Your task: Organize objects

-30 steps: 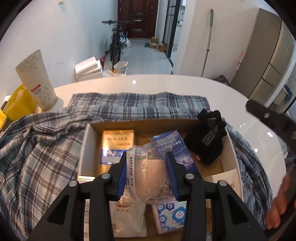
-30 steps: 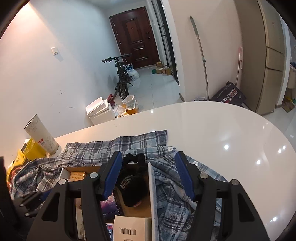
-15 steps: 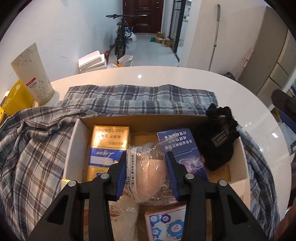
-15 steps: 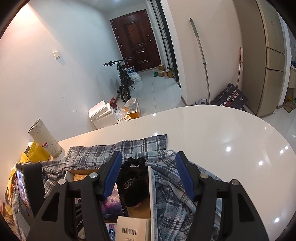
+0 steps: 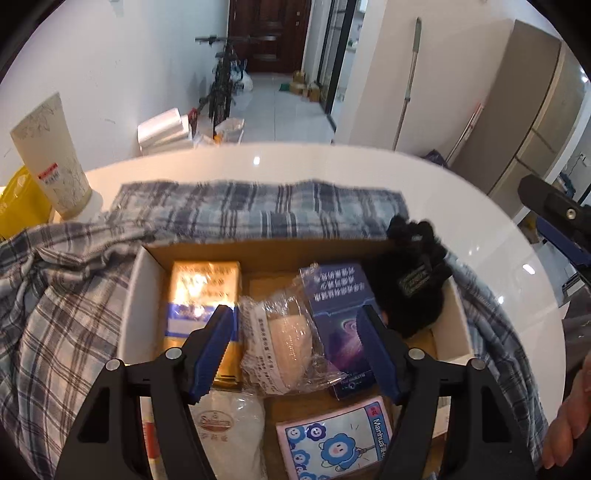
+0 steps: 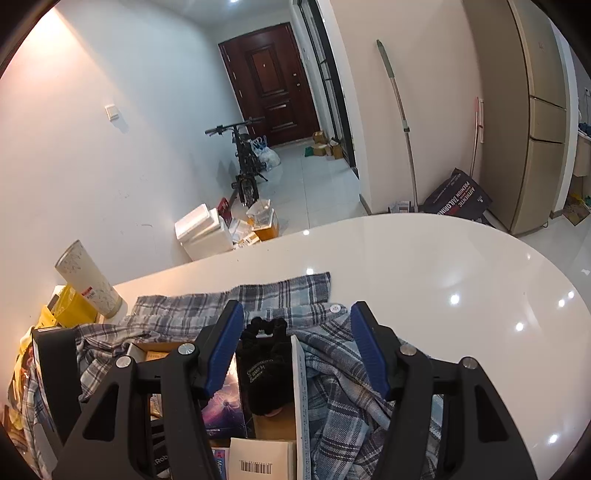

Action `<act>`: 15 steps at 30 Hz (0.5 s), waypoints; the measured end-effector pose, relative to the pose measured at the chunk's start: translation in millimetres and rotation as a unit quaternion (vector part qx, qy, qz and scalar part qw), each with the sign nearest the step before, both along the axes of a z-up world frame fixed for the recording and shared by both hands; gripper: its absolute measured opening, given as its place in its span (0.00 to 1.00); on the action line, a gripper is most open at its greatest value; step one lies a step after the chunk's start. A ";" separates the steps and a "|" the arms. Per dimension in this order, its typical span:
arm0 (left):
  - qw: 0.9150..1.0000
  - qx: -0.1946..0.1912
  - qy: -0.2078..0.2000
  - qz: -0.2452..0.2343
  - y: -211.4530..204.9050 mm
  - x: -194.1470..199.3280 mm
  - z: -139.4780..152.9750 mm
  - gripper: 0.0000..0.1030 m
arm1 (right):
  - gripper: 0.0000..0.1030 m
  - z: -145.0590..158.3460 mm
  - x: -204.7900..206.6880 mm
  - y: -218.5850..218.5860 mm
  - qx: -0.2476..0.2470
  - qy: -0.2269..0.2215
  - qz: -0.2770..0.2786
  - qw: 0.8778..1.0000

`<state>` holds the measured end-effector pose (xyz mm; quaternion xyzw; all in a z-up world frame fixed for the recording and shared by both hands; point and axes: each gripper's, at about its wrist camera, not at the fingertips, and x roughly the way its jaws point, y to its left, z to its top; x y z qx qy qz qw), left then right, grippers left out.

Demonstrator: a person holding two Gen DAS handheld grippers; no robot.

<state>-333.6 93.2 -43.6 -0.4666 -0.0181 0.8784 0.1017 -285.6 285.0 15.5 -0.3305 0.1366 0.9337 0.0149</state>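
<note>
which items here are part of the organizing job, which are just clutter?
In play:
- cardboard box
- clear-wrapped packet, between the opening left tongs, pads off it
- gold box
- purple box
- black glove

Lying about:
- plaid shirt
- tall paper cup
- bicycle
- mop

My left camera looks steeply down along my left hand-held gripper (image 5: 295, 343), close above the open cardboard box (image 5: 266, 251) that sits on the plaid shirt (image 5: 258, 206) on the tabletop (image 5: 461, 206). It faces the tabletop's far edge and, past it, the hallway door (image 5: 273, 33). My right camera rides on my right hand-held gripper (image 6: 297, 339), tilts down less and sits over the box's right wall (image 6: 297, 373), so it takes in more of the room. Both views share the box, the shirt, the black glove (image 6: 266, 373), the tall cup (image 5: 51, 155) at the far left edge, the bicycle (image 6: 245, 170) and the door.
</note>
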 end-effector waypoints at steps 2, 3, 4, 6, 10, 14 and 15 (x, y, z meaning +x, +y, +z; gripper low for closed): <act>1.000 0.003 0.024 -0.003 -2.5 6.7 11.2 0.69 | 0.61 8.7 5.5 -0.8 0.009 0.017 -0.003 1.000; 0.999 0.009 0.046 -0.004 -4.9 12.5 19.8 0.69 | 0.62 13.1 8.2 -1.7 0.016 0.025 -0.004 1.000; 0.998 0.016 0.067 -0.004 -7.5 17.8 28.2 0.73 | 0.62 13.1 8.2 -1.7 0.016 0.025 -0.004 1.000; 0.992 0.028 0.122 0.005 -15.5 32.9 49.0 0.84 | 0.64 21.9 13.2 -3.6 0.030 0.041 -0.008 0.999; 0.974 0.009 0.222 0.039 -25.3 60.3 79.7 0.84 | 0.64 36.0 24.4 -4.9 0.031 0.069 -0.008 0.997; 0.955 0.003 0.293 0.046 -30.5 89.2 107.8 0.84 | 0.64 52.8 34.7 -11.2 0.035 0.087 0.008 0.996; 0.950 0.008 0.308 0.046 -32.2 97.0 115.8 0.84 | 0.64 57.3 37.3 -13.4 0.033 0.091 0.016 0.995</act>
